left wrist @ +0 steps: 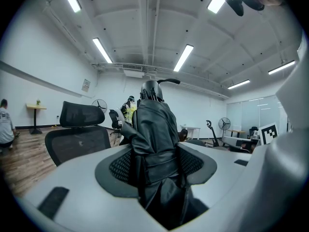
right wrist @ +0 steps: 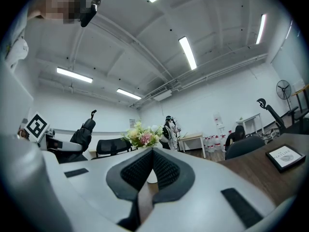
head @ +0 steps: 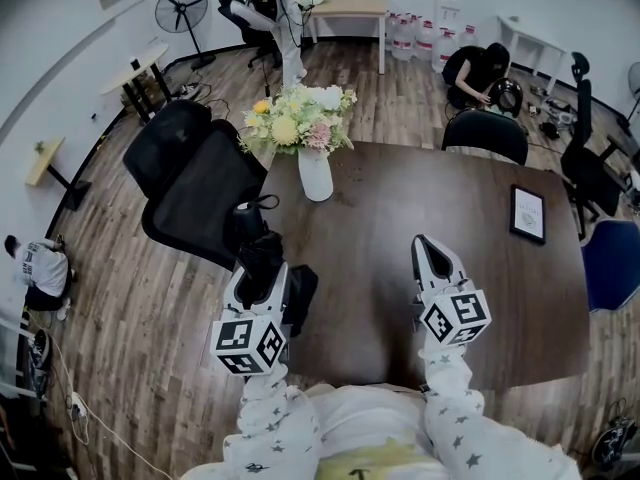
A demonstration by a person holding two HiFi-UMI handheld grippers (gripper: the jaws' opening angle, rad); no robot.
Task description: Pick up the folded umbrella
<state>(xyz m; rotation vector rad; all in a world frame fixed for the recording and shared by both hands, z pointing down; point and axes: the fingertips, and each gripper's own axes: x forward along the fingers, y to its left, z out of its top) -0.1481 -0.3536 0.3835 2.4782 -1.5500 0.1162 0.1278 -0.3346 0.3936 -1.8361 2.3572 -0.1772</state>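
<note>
While umbrella (left wrist: 154, 144) clamped, plaque (right wrist: 284, 155) perhaps "SATURE"

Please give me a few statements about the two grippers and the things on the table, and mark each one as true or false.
1. The left gripper is closed on the folded umbrella. True.
2. The right gripper holds the vase. False: its jaws are together with nothing between them, and the vase stands apart from it.
3. The vase lies tipped over on the table. False: it stands upright, with flowers in it.
4. A framed picture is on the table, towards its right side in the head view. True.
</note>
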